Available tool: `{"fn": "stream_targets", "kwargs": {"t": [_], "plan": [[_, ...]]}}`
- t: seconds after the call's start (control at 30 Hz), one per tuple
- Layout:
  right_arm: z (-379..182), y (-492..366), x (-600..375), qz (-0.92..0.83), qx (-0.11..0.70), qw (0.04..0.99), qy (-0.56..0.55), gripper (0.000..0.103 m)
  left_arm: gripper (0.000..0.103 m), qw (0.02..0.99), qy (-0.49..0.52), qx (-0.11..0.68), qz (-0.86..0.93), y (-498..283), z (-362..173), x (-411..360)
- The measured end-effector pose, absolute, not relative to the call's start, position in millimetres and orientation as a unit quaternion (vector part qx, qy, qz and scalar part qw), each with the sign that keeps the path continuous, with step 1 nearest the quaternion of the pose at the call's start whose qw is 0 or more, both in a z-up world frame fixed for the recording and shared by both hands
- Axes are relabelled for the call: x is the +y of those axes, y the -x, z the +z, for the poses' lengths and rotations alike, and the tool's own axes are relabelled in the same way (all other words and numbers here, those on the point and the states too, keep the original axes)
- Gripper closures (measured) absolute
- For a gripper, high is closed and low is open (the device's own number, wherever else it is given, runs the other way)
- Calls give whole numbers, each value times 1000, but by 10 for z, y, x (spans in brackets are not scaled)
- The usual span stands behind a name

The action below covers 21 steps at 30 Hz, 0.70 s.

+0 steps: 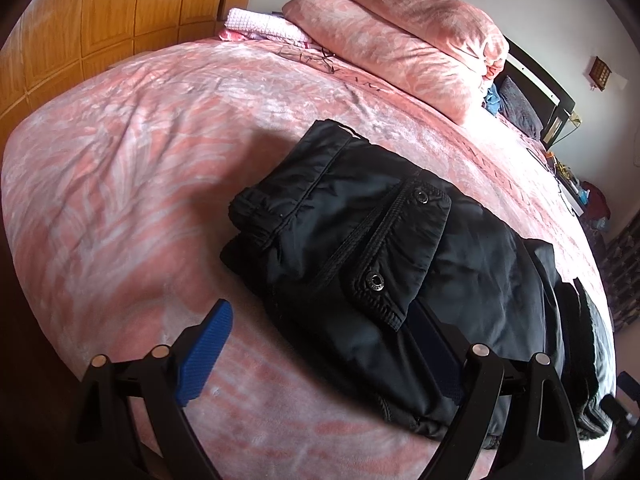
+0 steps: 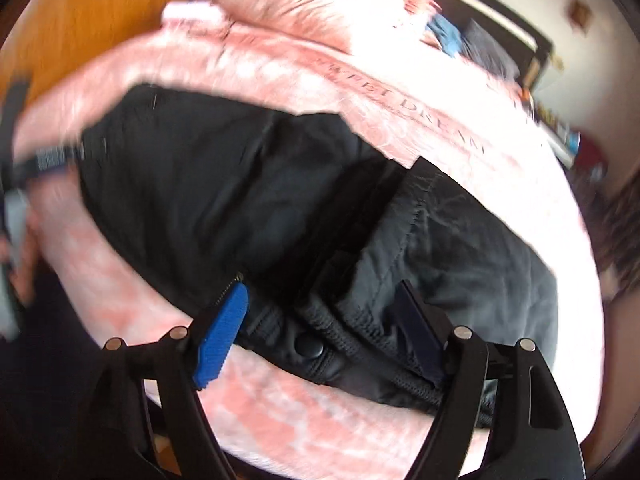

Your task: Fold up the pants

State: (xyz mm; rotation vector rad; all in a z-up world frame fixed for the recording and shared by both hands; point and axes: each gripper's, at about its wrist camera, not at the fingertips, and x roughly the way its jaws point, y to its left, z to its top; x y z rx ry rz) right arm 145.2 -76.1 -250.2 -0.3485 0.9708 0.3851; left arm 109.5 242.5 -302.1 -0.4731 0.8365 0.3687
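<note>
Black pants point(image 1: 360, 248) lie folded into a thick stack on the pink bed cover point(image 1: 140, 168), snap pocket flap on top. My left gripper point(image 1: 320, 344) is open just above the stack's near edge, its left blue pad point(image 1: 208, 356) over the cover, its right pad over the fabric. In the blurred right wrist view the pants point(image 2: 240, 200) spread across the cover point(image 2: 280, 400). My right gripper point(image 2: 328, 320) is open over the waistband snap point(image 2: 309, 347), holding nothing. The left gripper shows blurred at the left edge point(image 2: 52, 158).
Folded pink blankets point(image 1: 400, 40) and a white cloth point(image 1: 260, 24) are stacked at the head of the bed. A wooden wardrobe point(image 1: 100, 20) stands left. A dark headboard point(image 1: 540, 84) and a cluttered side table point(image 1: 568, 176) are at the right.
</note>
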Motion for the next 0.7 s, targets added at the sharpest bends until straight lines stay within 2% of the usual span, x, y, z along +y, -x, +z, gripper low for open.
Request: {"fn": "stream_targets", "kwargs": {"t": [0.13, 0.27, 0.3, 0.33, 0.37, 0.4, 0.43, 0.5, 0.7], "plan": [[-2404, -1872, -1047, 140, 520, 840, 65, 28, 13, 870, 239, 395, 173, -1074, -3026, 2453], [-2567, -2059, -982, 106, 545, 826, 91, 32, 13, 867, 250, 397, 167, -1072, -3052, 2499], [-2637, -2051, -964, 102, 556, 820, 94, 40, 13, 866, 253, 397, 167, -1072, -3056, 2513], [-2697, -2078, -966, 104, 569, 811, 87, 59, 13, 866, 256, 397, 166, -1071, -3063, 2528], [-2762, -2065, -977, 110, 581, 803, 76, 69, 13, 865, 259, 397, 166, -1065, -3068, 2540], [-2826, -2044, -992, 119, 593, 794, 63, 88, 13, 864, 261, 397, 166, -1061, -3074, 2553], [-2843, -2041, -998, 125, 598, 790, 54, 96, 13, 863, 263, 397, 166, -1057, -3077, 2563], [-2800, -1976, -982, 134, 590, 794, 55, 99, 13, 863, 266, 397, 165, -1049, -3083, 2573], [-2597, -1732, -946, 169, 565, 807, 45, 100, 13, 862, 269, 396, 164, -1043, -3087, 2582]]}}
